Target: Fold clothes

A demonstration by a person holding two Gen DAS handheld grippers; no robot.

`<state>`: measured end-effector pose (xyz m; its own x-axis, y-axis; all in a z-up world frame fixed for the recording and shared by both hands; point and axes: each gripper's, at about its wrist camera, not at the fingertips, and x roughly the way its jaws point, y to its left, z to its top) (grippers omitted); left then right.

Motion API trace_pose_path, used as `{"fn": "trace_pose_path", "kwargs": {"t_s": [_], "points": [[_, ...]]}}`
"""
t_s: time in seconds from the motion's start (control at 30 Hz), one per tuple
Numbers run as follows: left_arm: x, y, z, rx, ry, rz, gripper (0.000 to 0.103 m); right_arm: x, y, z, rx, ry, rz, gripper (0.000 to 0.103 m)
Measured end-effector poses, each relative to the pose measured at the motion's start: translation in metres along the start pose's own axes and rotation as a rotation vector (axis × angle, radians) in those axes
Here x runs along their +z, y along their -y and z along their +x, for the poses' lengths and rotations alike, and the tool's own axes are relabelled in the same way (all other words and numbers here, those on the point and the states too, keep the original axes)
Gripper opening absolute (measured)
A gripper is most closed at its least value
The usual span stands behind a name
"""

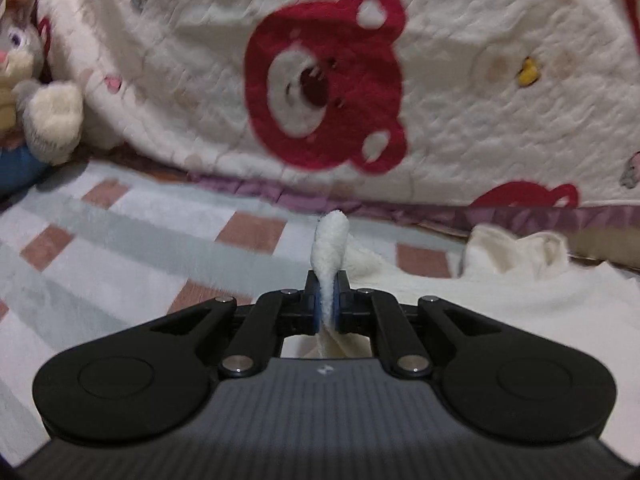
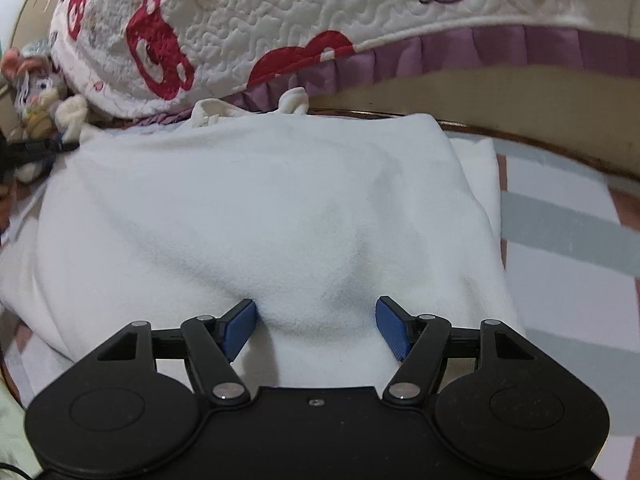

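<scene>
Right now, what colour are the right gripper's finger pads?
Blue pads, clearest in the right wrist view.

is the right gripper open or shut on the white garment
Open. In the right wrist view the right gripper has its blue pads spread wide apart, over the white garment that lies between them, unpinched.

White fleece garment point(image 2: 260, 208); cream quilt point(image 1: 460, 92) with red bears, purple frill; bed sheet point(image 1: 132, 232) checked grey, white, brown; tongs' pads point(image 2: 242, 330) blue.
</scene>
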<state>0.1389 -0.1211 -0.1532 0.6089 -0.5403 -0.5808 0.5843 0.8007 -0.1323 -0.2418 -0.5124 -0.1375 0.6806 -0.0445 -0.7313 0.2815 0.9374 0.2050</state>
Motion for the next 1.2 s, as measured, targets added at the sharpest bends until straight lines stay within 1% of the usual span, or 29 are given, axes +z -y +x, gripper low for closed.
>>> {"fn": "trace_pose_path", "kwargs": {"t_s": [0.07,0.1,0.13,0.17,0.2,0.23,0.27,0.4,0.47,0.5,0.57,0.6,0.63,0.67,0.77,0.8,0.83,0.9,0.97,1.03,1.1,1.2], "points": [[-0.019,-0.008,0.021,0.016,-0.083,-0.038,0.010,-0.002,-0.002,0.001,-0.007,0.012,0.012,0.071],[-0.025,-0.011,0.024,0.025,-0.089,-0.050,0.016,-0.004,-0.004,0.001,-0.015,0.019,0.010,0.071],[-0.029,-0.014,0.026,0.035,-0.082,-0.060,0.023,-0.003,-0.004,0.002,-0.016,0.020,0.004,0.072],[-0.028,-0.015,0.023,0.075,-0.064,-0.034,0.026,-0.002,-0.005,0.003,-0.018,0.021,-0.003,0.073],[-0.025,-0.014,0.019,0.126,-0.042,0.003,0.026,-0.002,-0.005,0.004,-0.016,0.020,-0.003,0.073],[-0.022,-0.014,0.015,0.176,-0.020,0.040,0.023,-0.002,-0.004,0.005,-0.013,0.020,0.001,0.074],[-0.021,-0.016,0.011,0.160,-0.014,0.035,0.023,-0.002,-0.003,0.005,-0.011,0.019,0.005,0.075],[-0.017,-0.030,-0.009,0.007,-0.013,-0.040,0.023,0.000,-0.005,0.005,-0.022,0.011,0.002,0.077],[-0.015,-0.037,-0.019,-0.069,-0.012,-0.078,0.023,0.004,-0.008,0.003,-0.038,-0.005,0.003,0.076],[-0.015,-0.040,-0.023,-0.107,-0.011,-0.096,0.024,0.007,-0.010,-0.002,-0.048,0.003,0.008,0.075],[-0.018,-0.026,-0.029,-0.178,-0.029,-0.049,0.028,0.017,-0.011,-0.006,-0.070,0.023,0.012,0.075],[-0.021,-0.017,-0.026,-0.208,-0.051,-0.019,0.031,0.025,-0.009,-0.005,-0.082,0.033,0.010,0.075],[-0.024,-0.009,-0.020,-0.216,-0.076,0.003,0.031,0.033,-0.006,-0.004,-0.095,0.044,0.009,0.075],[-0.030,-0.002,-0.013,-0.198,-0.102,0.022,0.031,0.041,-0.004,-0.003,-0.107,0.055,0.008,0.075],[-0.040,0.007,0.003,-0.104,-0.129,0.065,0.031,0.064,0.003,0.000,-0.144,0.087,0.005,0.075],[-0.040,0.007,0.004,-0.088,-0.120,0.060,0.032,0.072,0.005,0.001,-0.156,0.098,0.004,0.075],[-0.038,0.005,0.004,-0.079,-0.112,0.046,0.034,0.083,0.014,0.013,-0.183,0.079,0.009,0.075],[-0.036,-0.004,0.004,-0.074,-0.092,-0.010,0.035,0.106,0.032,0.036,-0.236,0.041,0.018,0.070],[-0.036,-0.014,0.004,-0.080,-0.079,-0.061,0.035,0.110,0.035,0.047,-0.218,0.032,0.020,0.065],[-0.037,-0.023,0.005,-0.100,-0.078,-0.093,0.036,0.114,0.038,0.058,-0.200,0.024,0.022,0.064],[-0.037,-0.027,0.007,-0.102,-0.082,-0.108,0.042,0.119,0.042,0.069,-0.182,0.016,0.024,0.064],[-0.037,-0.030,0.010,-0.113,-0.086,-0.128,0.042,0.125,0.046,0.085,-0.154,0.004,0.026,0.067]]}}
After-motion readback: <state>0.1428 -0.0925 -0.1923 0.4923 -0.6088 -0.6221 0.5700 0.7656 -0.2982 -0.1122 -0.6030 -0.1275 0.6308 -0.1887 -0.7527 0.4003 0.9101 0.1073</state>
